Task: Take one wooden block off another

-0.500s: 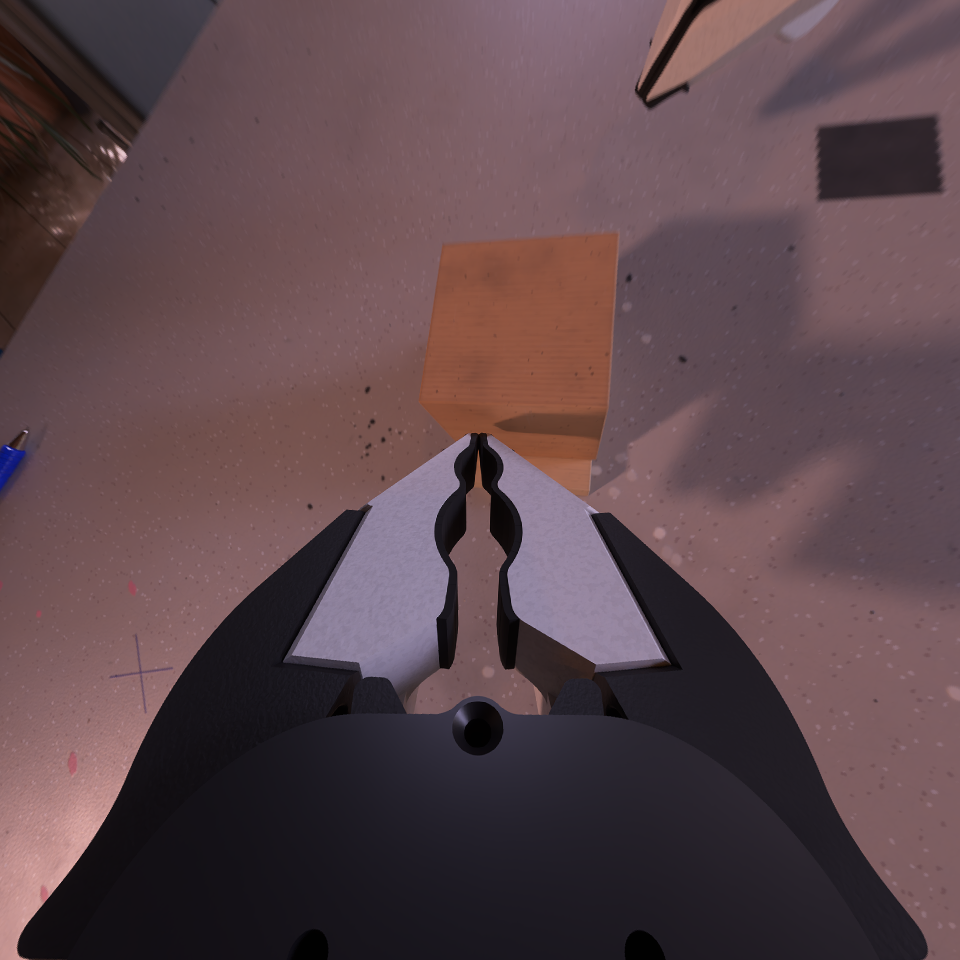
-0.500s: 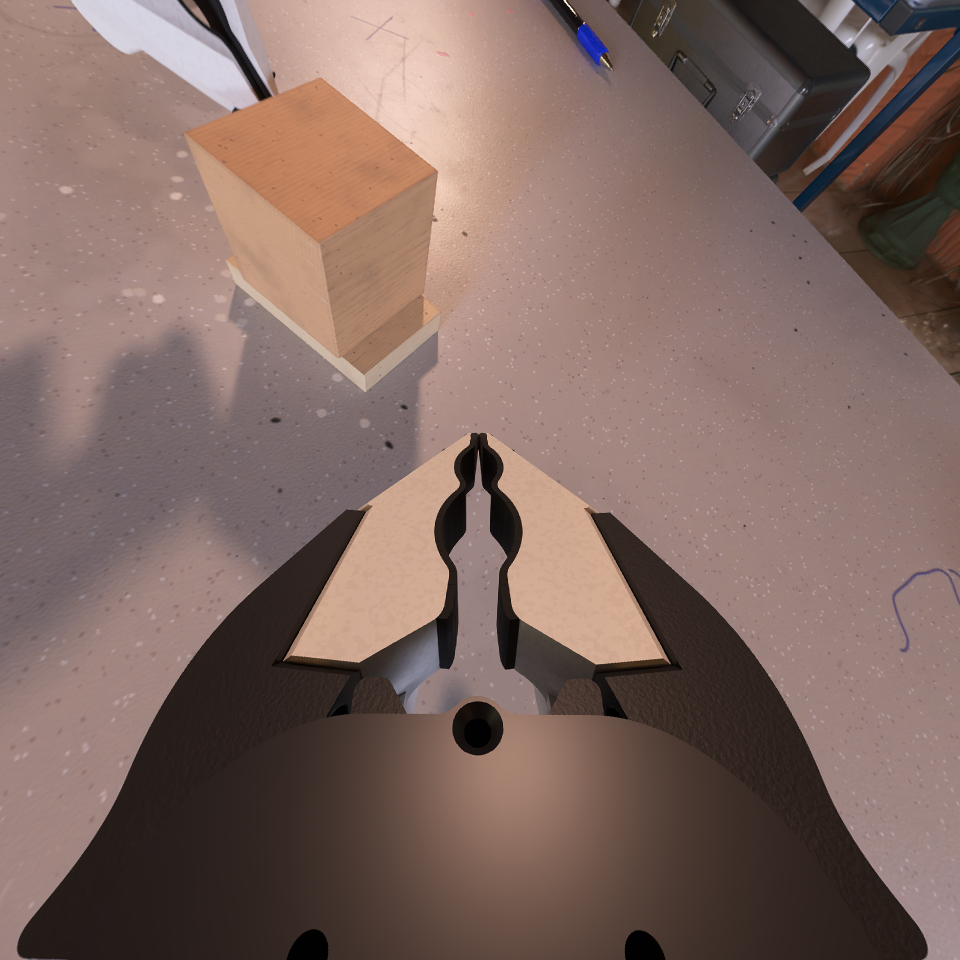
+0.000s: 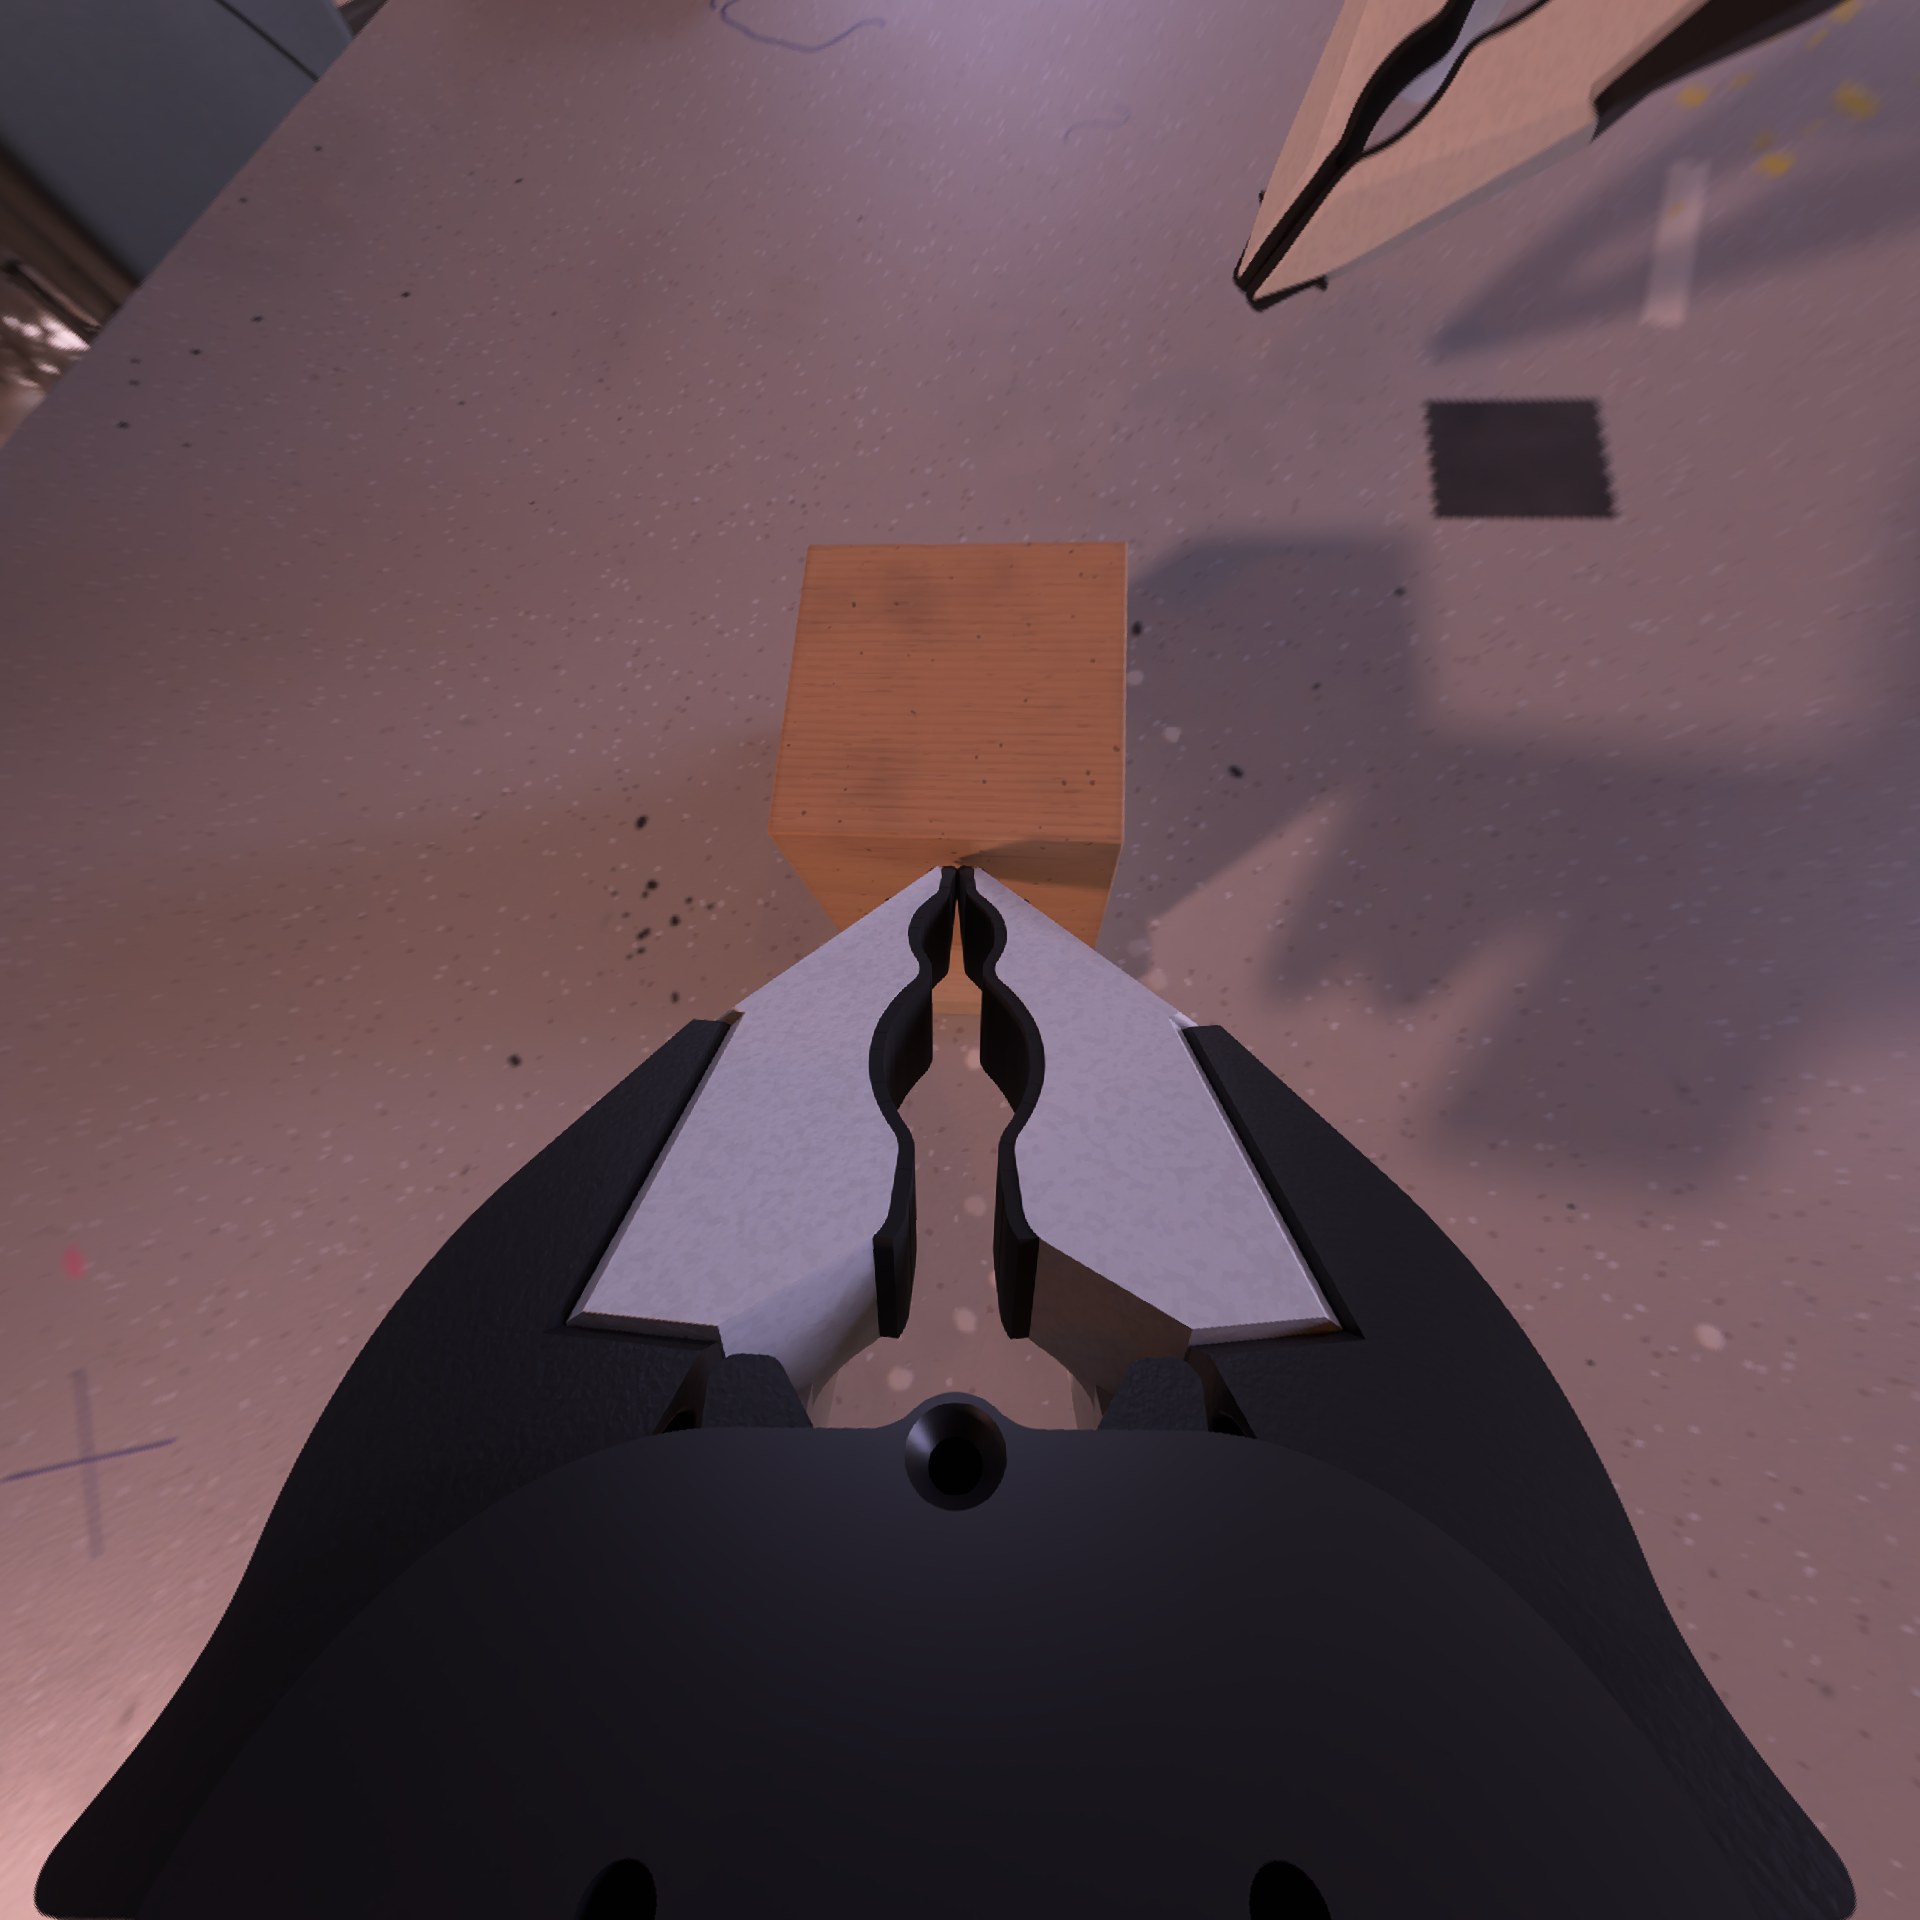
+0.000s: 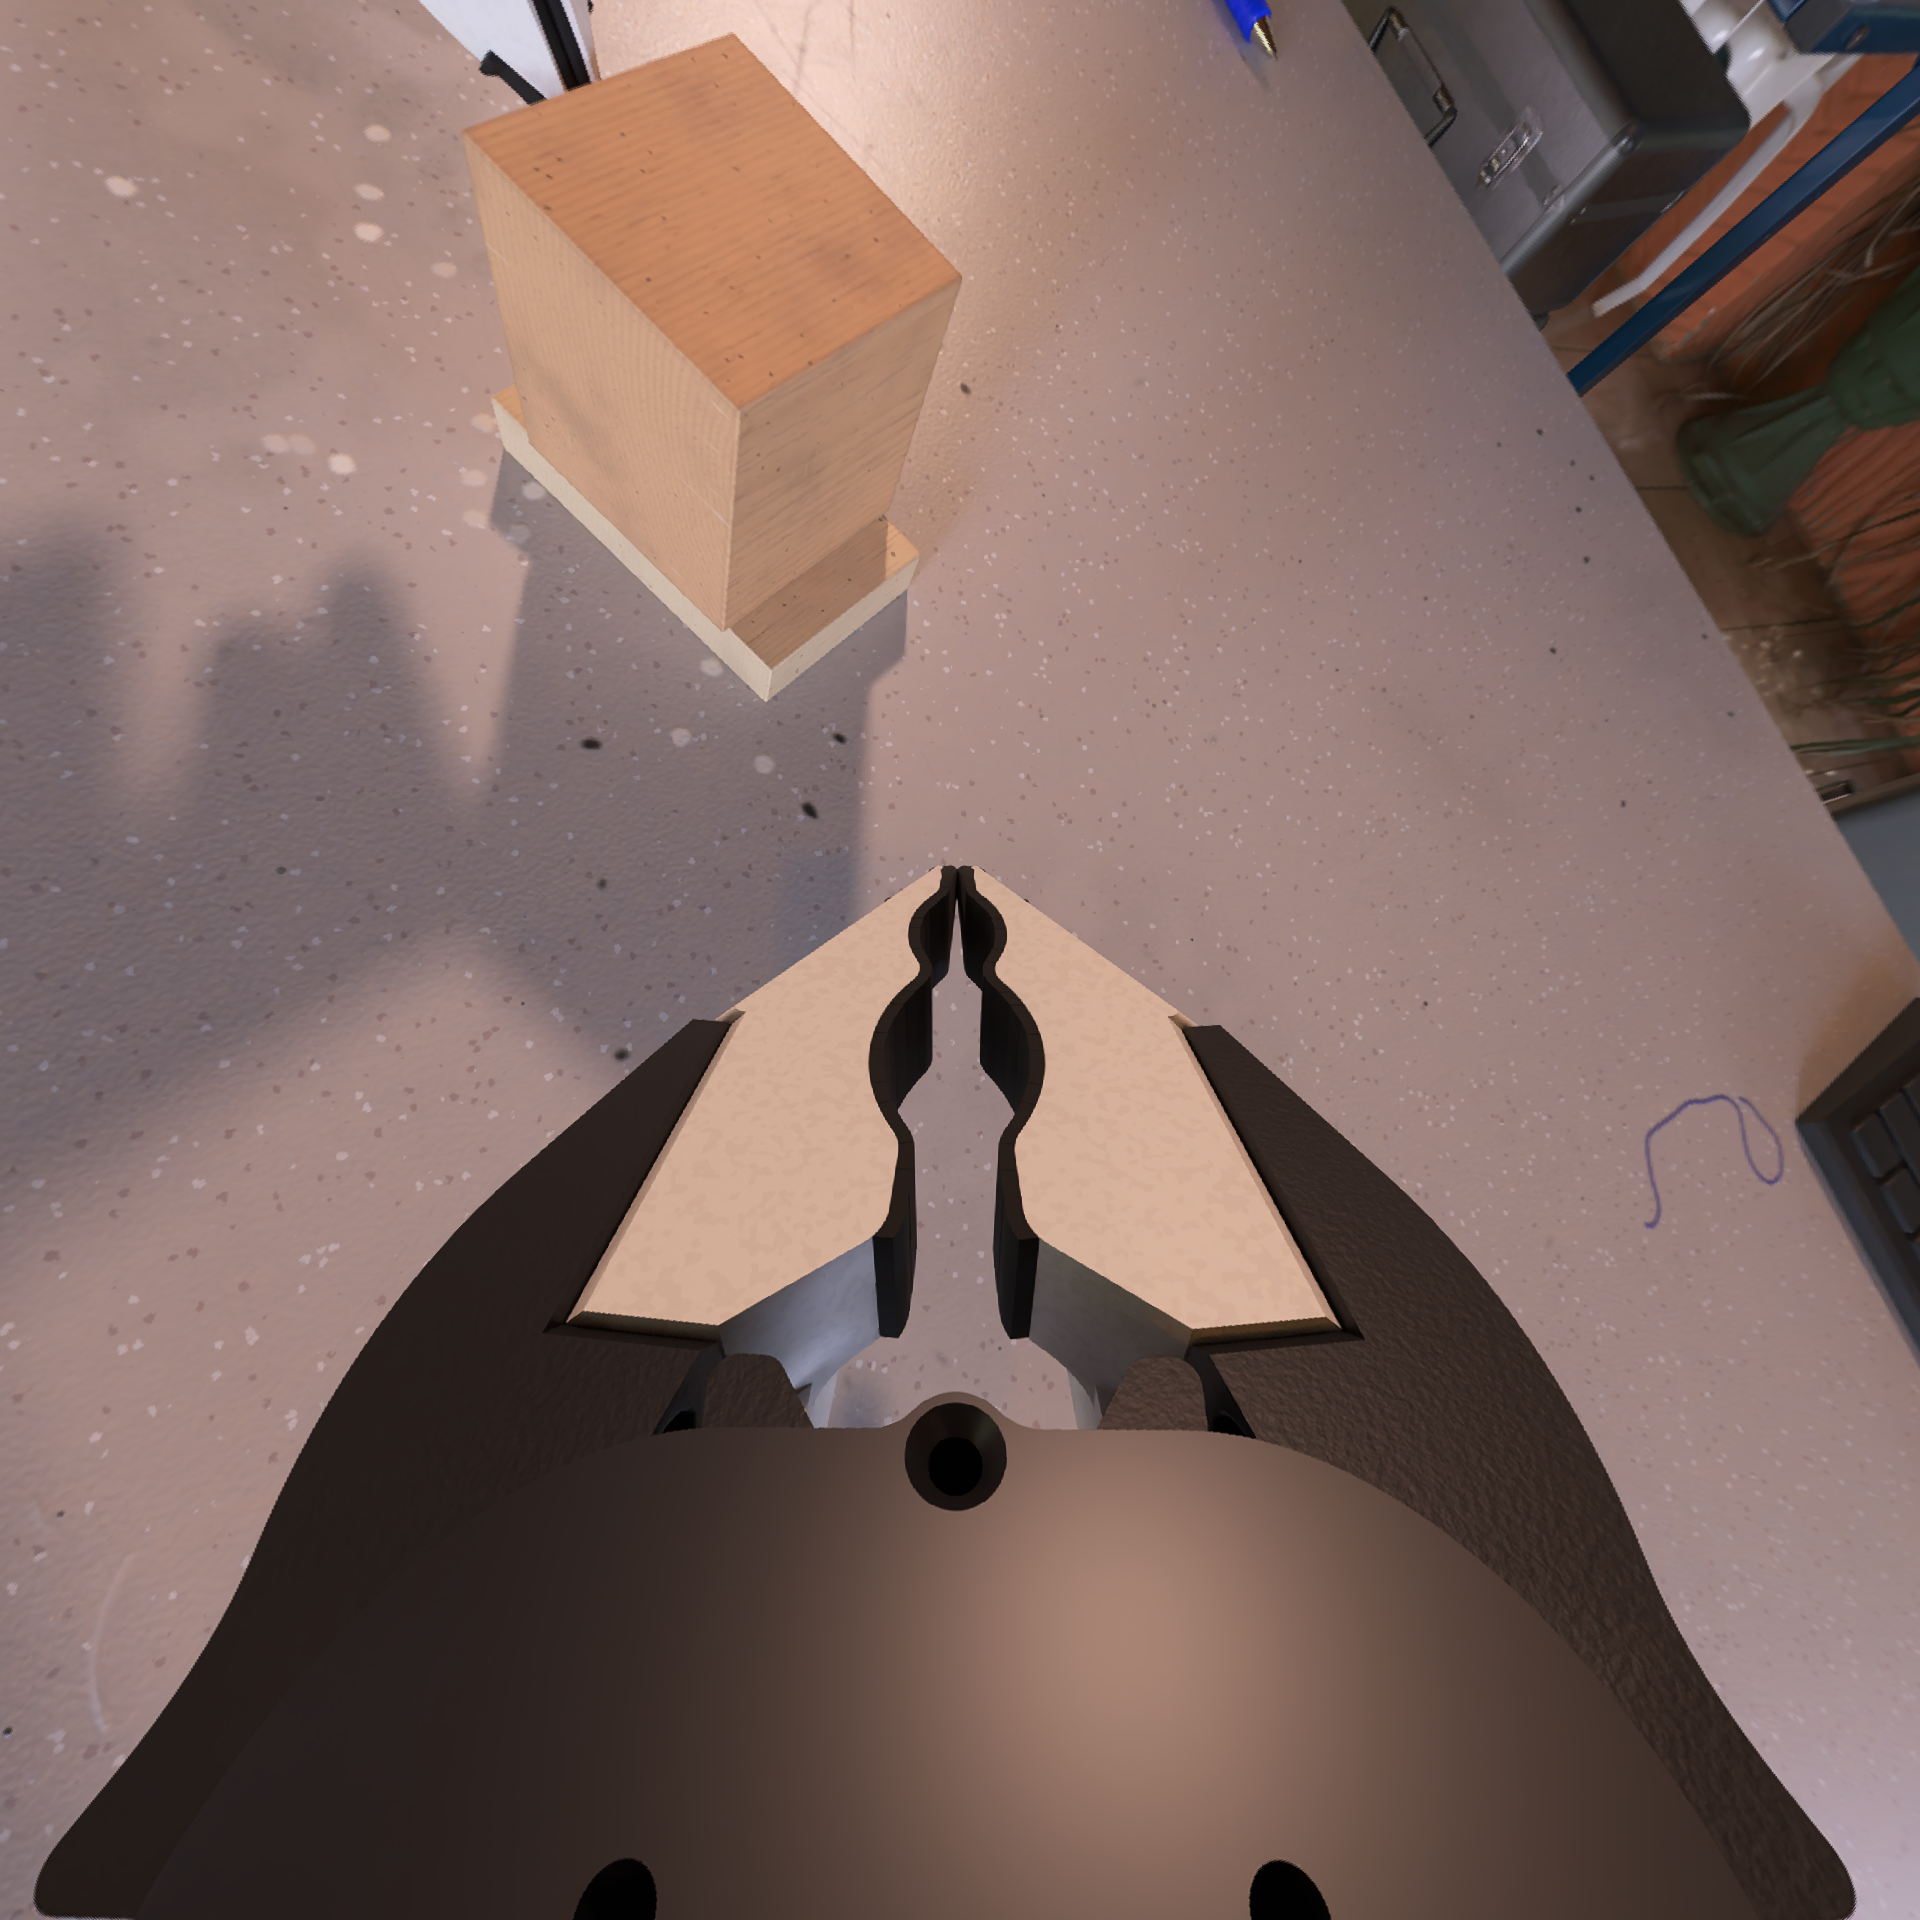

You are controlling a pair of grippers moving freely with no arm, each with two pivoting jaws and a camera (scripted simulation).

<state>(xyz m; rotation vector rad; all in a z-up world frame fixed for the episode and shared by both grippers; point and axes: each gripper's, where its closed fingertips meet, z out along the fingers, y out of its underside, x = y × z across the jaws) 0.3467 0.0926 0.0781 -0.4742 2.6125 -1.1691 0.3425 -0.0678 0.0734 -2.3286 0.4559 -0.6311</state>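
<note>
A tall orange-brown wooden block (image 4: 717, 312) stands upright on a thin pale wooden slab (image 4: 821, 613) on the speckled table. In the left wrist view the tall block (image 3: 956, 696) is straight ahead, and my left gripper (image 3: 956, 873) is shut and empty just in front of its near top edge. My right gripper (image 4: 956, 873) is shut and empty, hovering over bare table to the near right of the stack. The right gripper also shows in the left wrist view (image 3: 1262, 291) at top right. The left gripper's tip shows behind the block in the right wrist view (image 4: 540, 73).
A dark square patch (image 3: 1517, 457) lies on the table right of the block. A blue pen (image 4: 1247, 21) lies far off near the table's edge (image 4: 1558, 364). A keyboard corner (image 4: 1870, 1132) is at the right. Grey cases (image 4: 1558, 125) stand beyond the edge.
The right gripper has moved closer to the stack, which now looks larger and nearer the view's middle. The left gripper has edged forward toward the block's top. Both stay shut.
</note>
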